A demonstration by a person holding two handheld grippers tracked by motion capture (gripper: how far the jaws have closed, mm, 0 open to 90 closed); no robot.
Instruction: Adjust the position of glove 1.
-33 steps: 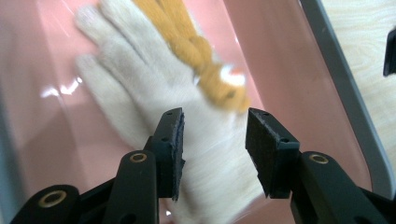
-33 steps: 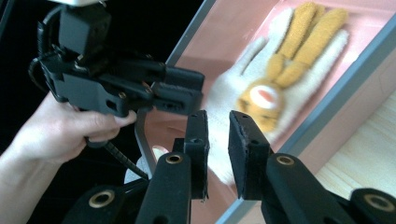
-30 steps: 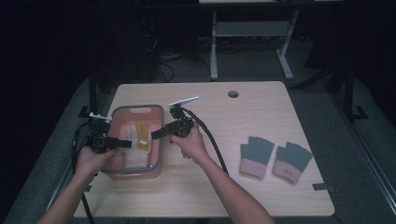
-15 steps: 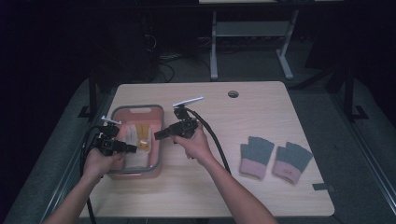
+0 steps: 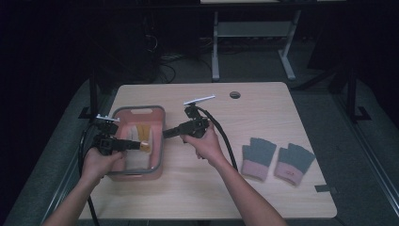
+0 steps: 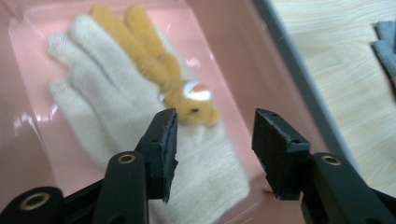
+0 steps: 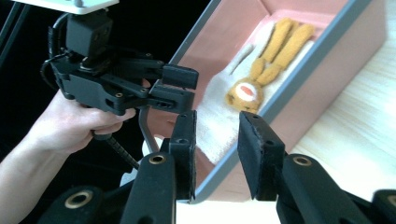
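A pink bin with a grey rim (image 5: pixel 161 141) sits at the table's left. In it lies a cream knitted glove (image 6: pixel 107 107) with an orange rabbit figure (image 6: pixel 161 74) on its back. My left gripper (image 6: pixel 215 140) hovers open just above the glove's palm, with nothing between its jaws. In the high view the left gripper (image 5: pixel 137 145) reaches over the bin from the left. My right gripper (image 5: pixel 167 133) stands open at the bin's right rim, outside it and holding nothing. The right gripper view looks past the right gripper (image 7: pixel 217 140) at the glove (image 7: pixel 219 116) and the left gripper (image 7: pixel 175 88).
Two grey fingerless gloves with pink cuffs (image 5: pixel 258 157) (image 5: pixel 292 163) lie side by side at the table's right. A cable hole (image 5: pixel 235 95) is near the far edge. A cable trails from each gripper. Bare wood lies between the bin and the grey gloves.
The right gripper has drawn back a little to the right, off the bin's rim. The left gripper has shifted slightly over the bin. The glove lies where it was.
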